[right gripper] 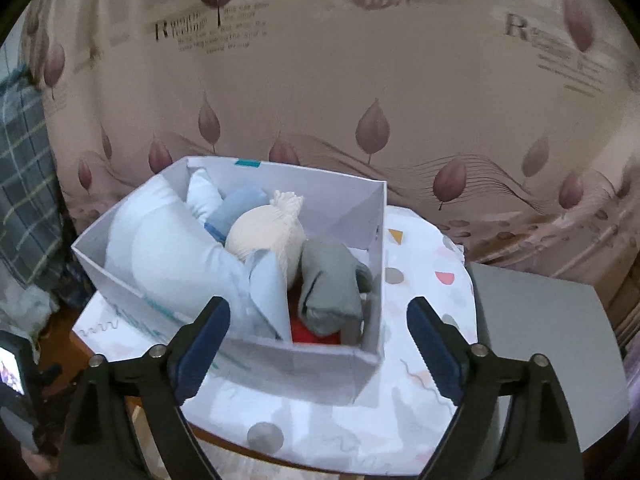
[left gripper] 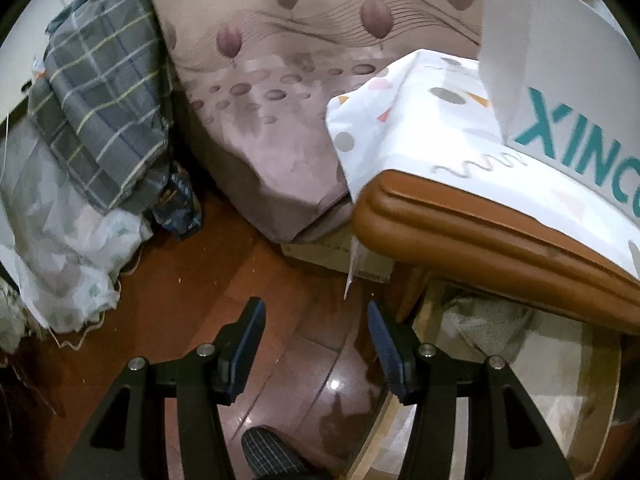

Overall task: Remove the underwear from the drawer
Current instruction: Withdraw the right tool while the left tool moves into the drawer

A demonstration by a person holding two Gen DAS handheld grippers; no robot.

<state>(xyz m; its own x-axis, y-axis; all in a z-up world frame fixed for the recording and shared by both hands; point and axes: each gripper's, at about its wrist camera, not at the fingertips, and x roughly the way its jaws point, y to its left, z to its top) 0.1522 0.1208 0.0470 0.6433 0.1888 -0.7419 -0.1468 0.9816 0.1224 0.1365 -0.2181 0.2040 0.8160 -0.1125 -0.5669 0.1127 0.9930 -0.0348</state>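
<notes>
Your right gripper [right gripper: 318,340] has its fingers [right gripper: 204,344] spread wide with nothing pinched; they frame the near wall of the white drawer box [right gripper: 304,372], which sits on a patterned white cloth [right gripper: 416,280] over the desk. The underwear is inside that box: a pale blue bundle [right gripper: 160,256] at 9 o'clock, a cream roll [right gripper: 268,236] in the middle, a grey folded piece [right gripper: 332,284] toward 3 o'clock. A darker blue piece [right gripper: 240,204] at 11 o'clock is mostly buried, and something red [right gripper: 308,334] shows only as a sliver under the grey one, so you cannot tell what it is. A grey slab [right gripper: 540,320] at 3 o'clock runs out of frame.

Your left gripper [left gripper: 316,332] hangs over the reddish floor [left gripper: 200,280], fingers [left gripper: 248,340] about half apart and empty. In its view the box [left gripper: 560,92] at 2 o'clock is cut off, its teal lettering incomplete, above the brown desk edge [left gripper: 460,216]. A plaid fabric heap [left gripper: 100,100] lies at 10 o'clock; a dark blurred item [left gripper: 176,208] beside it is unreadable
</notes>
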